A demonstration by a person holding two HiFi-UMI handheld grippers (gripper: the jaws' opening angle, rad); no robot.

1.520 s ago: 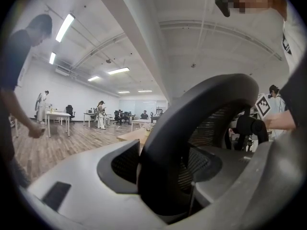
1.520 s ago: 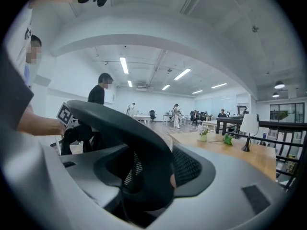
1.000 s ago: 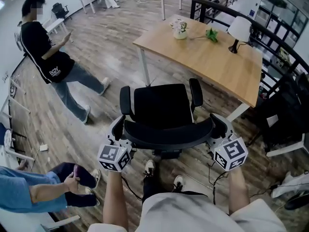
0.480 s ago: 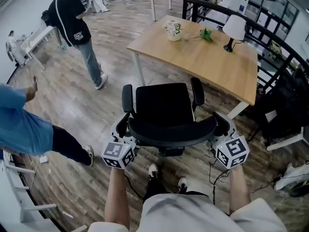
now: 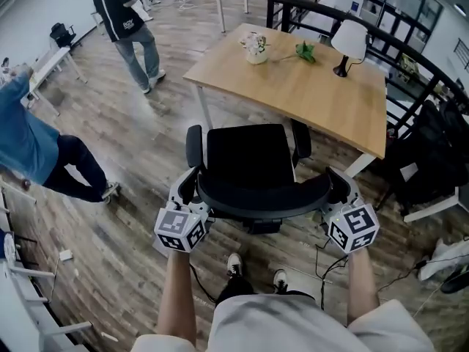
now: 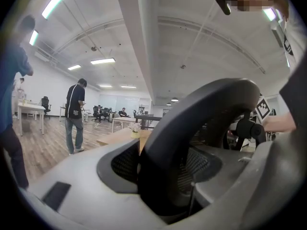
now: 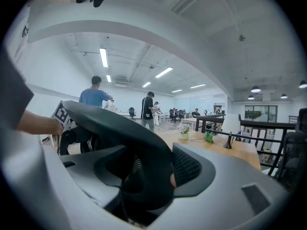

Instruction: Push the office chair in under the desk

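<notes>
Left gripper (image 5: 189,193), lower left in the head view: jaws clamped on the left end of the office chair's (image 5: 249,160) curved backrest rim (image 5: 264,204), the black rim filling the gap between them in the left gripper view. Centre: office chair on the wood floor (image 5: 146,145), seat facing the desk (image 5: 315,97), backrest toward the person holding the tools. Right gripper (image 5: 338,191), lower right: jaws set wide yet pressed on the right end of the same rim, with mesh and frame lodged between them in the right gripper view. Progress, as judged: both ends of the rim gripped, chair close to the desk's near long edge and roughly square to it, seat and armrests not yet beneath the top. Remaining: a forward push until the seat slides under, with care for the white desk leg (image 5: 205,108) just left of the chair. Containers: one only, a small pale pot (image 5: 256,53) toward the desk's far left corner, holding a sprig of small flowers. To its right: a green leafy object (image 5: 305,50) lying loose on the top, nature unclear. Further right: a table lamp (image 5: 346,42) with a white shade. Background, left: a person in blue (image 5: 33,145) and a person in a black shirt (image 5: 128,17), both well apart from the chair.
</notes>
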